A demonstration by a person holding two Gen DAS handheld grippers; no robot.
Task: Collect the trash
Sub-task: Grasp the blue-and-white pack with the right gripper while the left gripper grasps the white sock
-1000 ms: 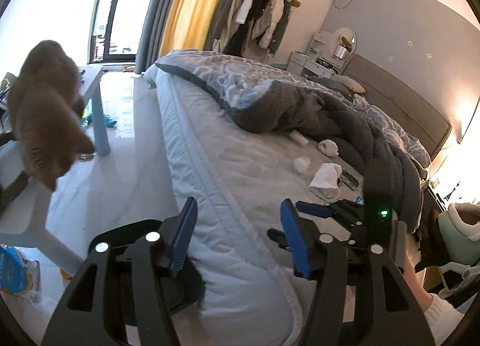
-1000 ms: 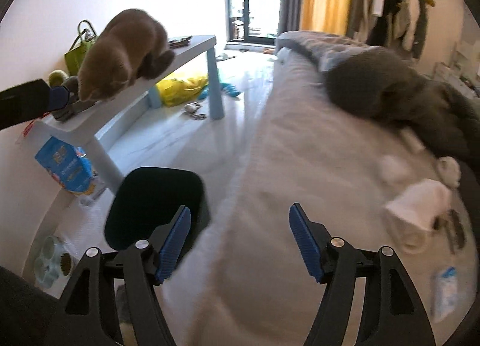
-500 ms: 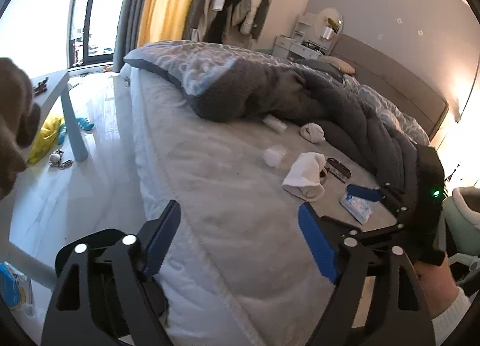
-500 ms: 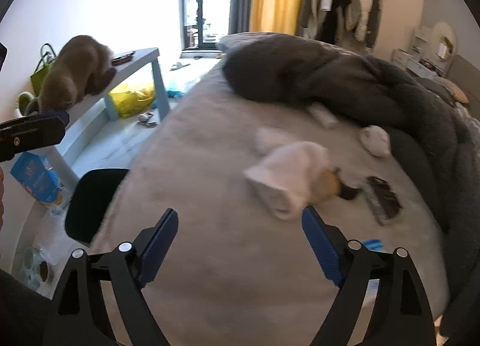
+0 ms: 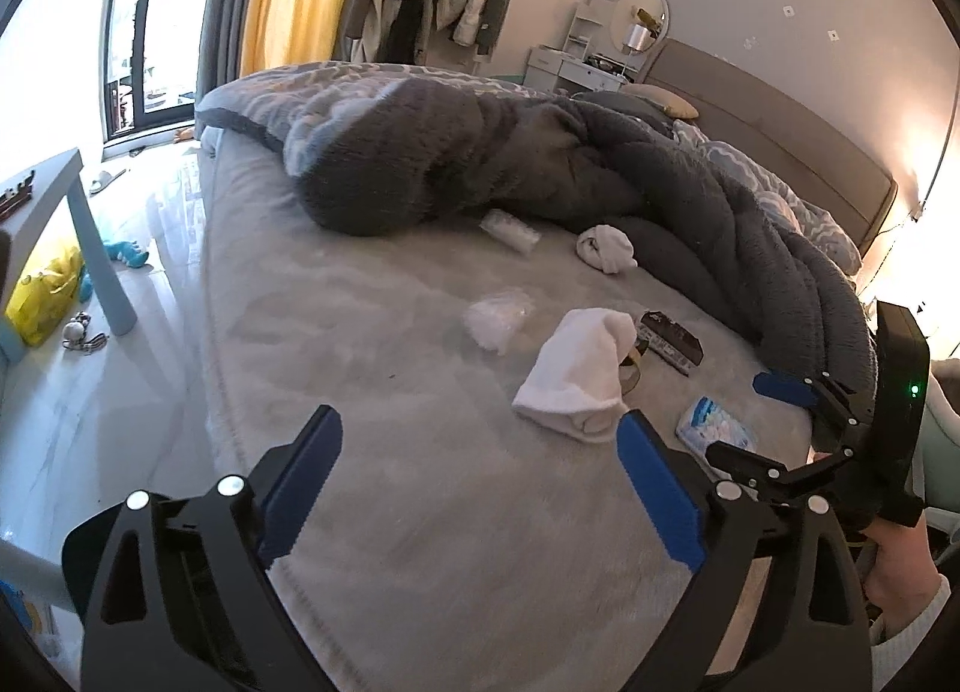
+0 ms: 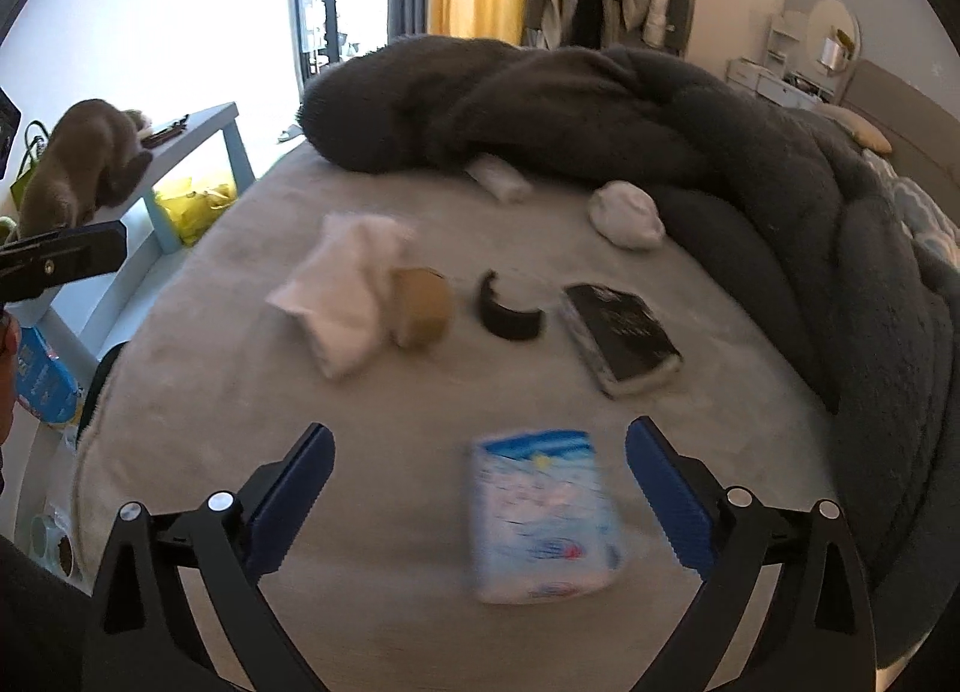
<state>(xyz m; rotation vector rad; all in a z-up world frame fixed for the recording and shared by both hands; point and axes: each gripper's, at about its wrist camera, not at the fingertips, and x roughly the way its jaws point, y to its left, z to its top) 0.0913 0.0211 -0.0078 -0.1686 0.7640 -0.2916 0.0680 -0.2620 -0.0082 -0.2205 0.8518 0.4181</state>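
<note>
Litter lies on the grey bed [image 5: 372, 332]. A blue-and-white tissue pack [image 6: 543, 515] lies between the open jaws of my right gripper [image 6: 480, 494]; it also shows in the left wrist view [image 5: 714, 428]. A white sock [image 6: 345, 287] lies beside a brown tape roll [image 6: 420, 305], a black curved piece [image 6: 510, 314] and a black box [image 6: 621, 335]. A crumpled plastic wrap [image 5: 498, 320], a wrapped packet [image 5: 510, 227] and a balled white sock [image 5: 606, 248] lie further back. My left gripper [image 5: 480, 482] is open and empty, just short of the white sock [image 5: 576, 374].
A dark fluffy duvet [image 5: 540, 164] is heaped along the bed's far side. A black bin [image 6: 99, 386] stands on the floor at the bed's left edge. A cat [image 6: 84, 164] sits on a pale blue side table [image 6: 198, 134]. A yellow bag [image 5: 45, 290] lies under it.
Both grippers have swung right, from the floor and bin toward the bed. The right gripper moved forward until the tissue pack lies between its jaws. Both stayed open.
</note>
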